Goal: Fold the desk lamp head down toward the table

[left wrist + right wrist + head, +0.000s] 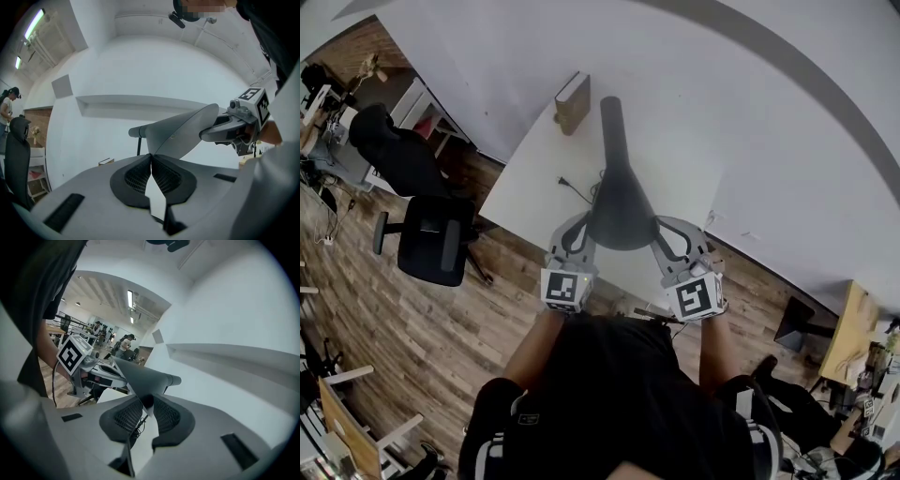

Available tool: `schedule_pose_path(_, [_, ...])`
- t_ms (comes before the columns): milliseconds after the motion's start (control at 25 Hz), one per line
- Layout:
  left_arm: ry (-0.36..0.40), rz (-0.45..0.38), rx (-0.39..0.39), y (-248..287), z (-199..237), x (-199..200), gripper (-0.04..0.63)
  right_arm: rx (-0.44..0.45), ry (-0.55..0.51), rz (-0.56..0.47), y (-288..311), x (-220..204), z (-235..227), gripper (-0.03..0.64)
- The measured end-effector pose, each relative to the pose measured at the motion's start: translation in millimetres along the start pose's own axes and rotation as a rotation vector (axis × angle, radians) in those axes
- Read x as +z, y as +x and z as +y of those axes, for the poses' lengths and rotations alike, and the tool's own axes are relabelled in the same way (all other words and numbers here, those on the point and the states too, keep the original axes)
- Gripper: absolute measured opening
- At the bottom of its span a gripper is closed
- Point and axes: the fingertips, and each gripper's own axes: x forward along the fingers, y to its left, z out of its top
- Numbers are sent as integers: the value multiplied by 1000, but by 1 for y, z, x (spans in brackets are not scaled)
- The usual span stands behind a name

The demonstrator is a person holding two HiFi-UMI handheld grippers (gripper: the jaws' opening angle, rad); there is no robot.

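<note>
Left gripper (584, 225), right gripper (662, 227): clamped on opposite rims of lamp head (622, 211). Grasp step, seemingly; next, swing it down evenly toward bench (539, 183).

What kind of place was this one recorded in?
Most likely an open-plan office or lab: a white desk on a wood floor, a black office chair nearby, and people at more desks under ceiling strip lights.

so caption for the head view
left gripper and right gripper pinch the grey lamp head above the white table
</note>
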Motion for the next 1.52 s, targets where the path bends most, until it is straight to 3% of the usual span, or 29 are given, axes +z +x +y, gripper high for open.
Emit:
schedule_pose_path(240, [8,12,-3,0,2,-2,31,5,-16,8,2,-1,2,79])
schedule_pose_path(360, [49,25,-16,0,1,-1,32,0,-9,5,2,-1,0,77])
schedule_pose_path(440, [103,22,-49,-3,-5,1,32,-1,-2,2,2,-2,-1,77])
schedule_pose_path(480, [131,14,-72,-5,-8,4,57,-2,1,0,1,-2,-1,77])
schedule_pose_path(560, [203,10,-114,-11,-16,11,179,-2,4,-2,0,-2,-1,77])
schedule_pose_path(680, [353,64,-157,-22,-23,19,216,-2,5,-5,1,-1,-1,77])
schedule_pose_path(1000, [672,75,-239,-36,-39,52,216,-4,-5,-3,0,-2,-1,77])
schedule_pose_path(1160, [766,84,-267,-33,-46,57,184,-5,-24,5,0,-2,1,75])
schedule_pose_path(1320, [858,119,-281,-27,-49,50,102,-13,-47,14,1,-2,0,72])
schedule_pose_path(1520, [945,133,-261,-28,-50,39,94,-23,-106,33,3,-8,6,72])
